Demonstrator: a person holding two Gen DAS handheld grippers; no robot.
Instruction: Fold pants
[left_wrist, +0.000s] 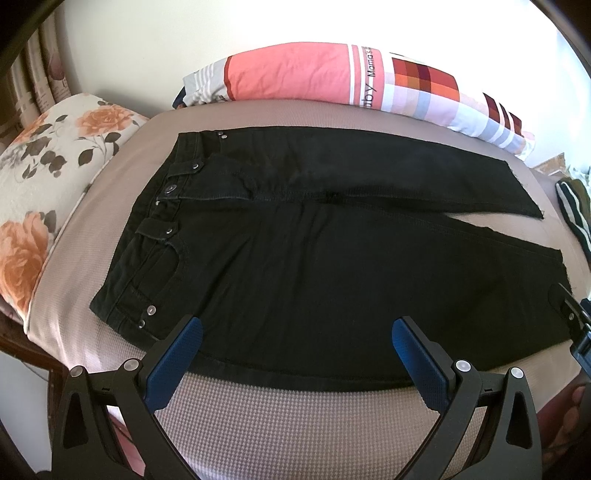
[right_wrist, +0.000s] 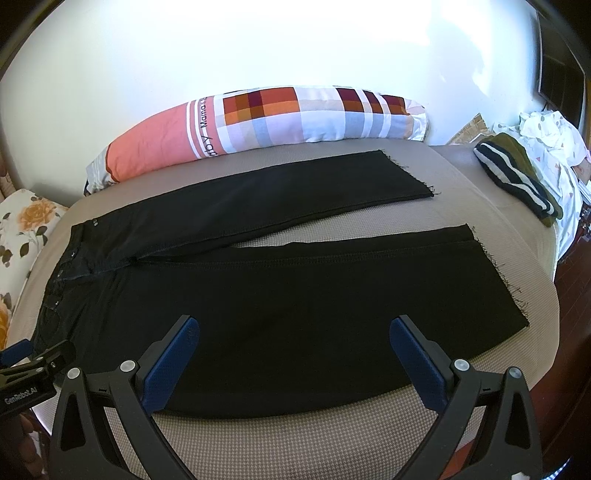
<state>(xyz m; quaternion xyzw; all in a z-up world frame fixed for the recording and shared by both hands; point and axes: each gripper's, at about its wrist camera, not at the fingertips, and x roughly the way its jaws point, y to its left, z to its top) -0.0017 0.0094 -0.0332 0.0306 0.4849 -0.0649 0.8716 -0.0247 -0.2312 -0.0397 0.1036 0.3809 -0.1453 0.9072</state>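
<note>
Pants (left_wrist: 314, 266), black, lie flat and unfolded on a bed (left_wrist: 295, 424) with a beige waffle-weave cover. Waistband with metal button and rivets sits at the left end; the two legs run to the right and split into a narrow V, with cover showing between them. Both hems are raw and frayed. Near leg lies along the front edge of the bed, far leg toward the wall.

Left gripper (left_wrist: 297, 332): blue-padded fingers spread wide, nothing between them, poised over the near edge of the pants close to the waist end. Whether the pads touch the cloth, cannot tell.

Right gripper (right_wrist: 295, 332): fingers likewise spread wide and empty, over the near leg further toward the hem. The left gripper's body shows at the left edge of the right wrist view.

Long bolster pillow (right_wrist: 258, 122), pink with checked patches, lies along the wall behind the far leg. Floral pillow (left_wrist: 44, 177) sits just beyond the waistband. Striped folded cloth (right_wrist: 517, 177) rests at the far right corner, apart from the pants.
</note>
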